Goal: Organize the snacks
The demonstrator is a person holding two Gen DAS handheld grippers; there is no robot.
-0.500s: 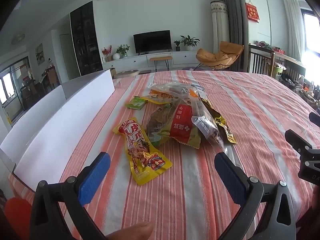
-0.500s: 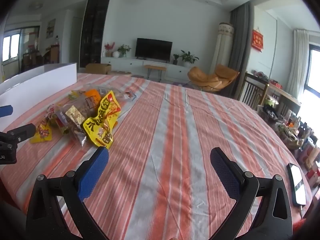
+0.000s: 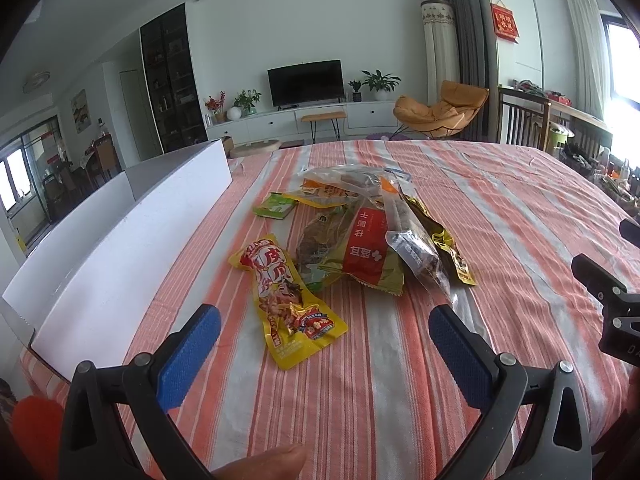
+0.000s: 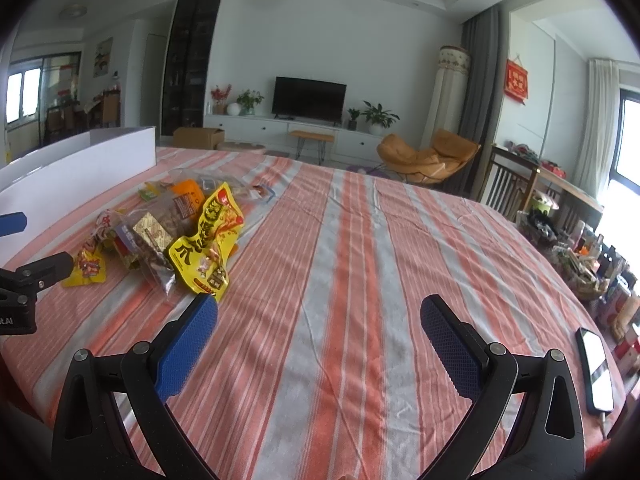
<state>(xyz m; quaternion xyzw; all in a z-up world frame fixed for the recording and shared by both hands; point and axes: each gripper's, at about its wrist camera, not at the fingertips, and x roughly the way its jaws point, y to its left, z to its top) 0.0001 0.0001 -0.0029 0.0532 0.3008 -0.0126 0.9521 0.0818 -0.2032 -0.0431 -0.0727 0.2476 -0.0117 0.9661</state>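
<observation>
Several snack packets lie heaped on the striped tablecloth (image 3: 500,208), orange and grey-white bands running away from the cameras. Nearest the left gripper (image 3: 324,334) is a long yellow packet (image 3: 286,298) with red print, flat on the cloth and a little apart from the heap, at about 12 o'clock from its fingers. Behind it, toward 1 o'clock, sits a red and gold packet (image 3: 366,254) with a clear bag of dark contents (image 3: 416,252) lying across it. A small green packet (image 3: 275,207) lies at the far left edge of the heap, and more clear wrappers are piled at the back. A white box (image 3: 120,256) with upright walls stands along the table's left side, at 10 o'clock.

Both grippers have their blue-padded jaws spread wide with nothing between them. The right gripper (image 4: 318,334) hovers over bare cloth; the heap is off at its 10 o'clock.

Only the left view shows the yellow packet's full length and a fingertip (image 3: 268,460) at the bottom edge. Only the right view shows a crumpled yellow bag (image 4: 208,240) with black characters on the heap's near side, and a phone (image 4: 596,368) lying at the table's right rim, at 3 o'clock. Each view catches the other gripper's black frame at its side edge.
</observation>
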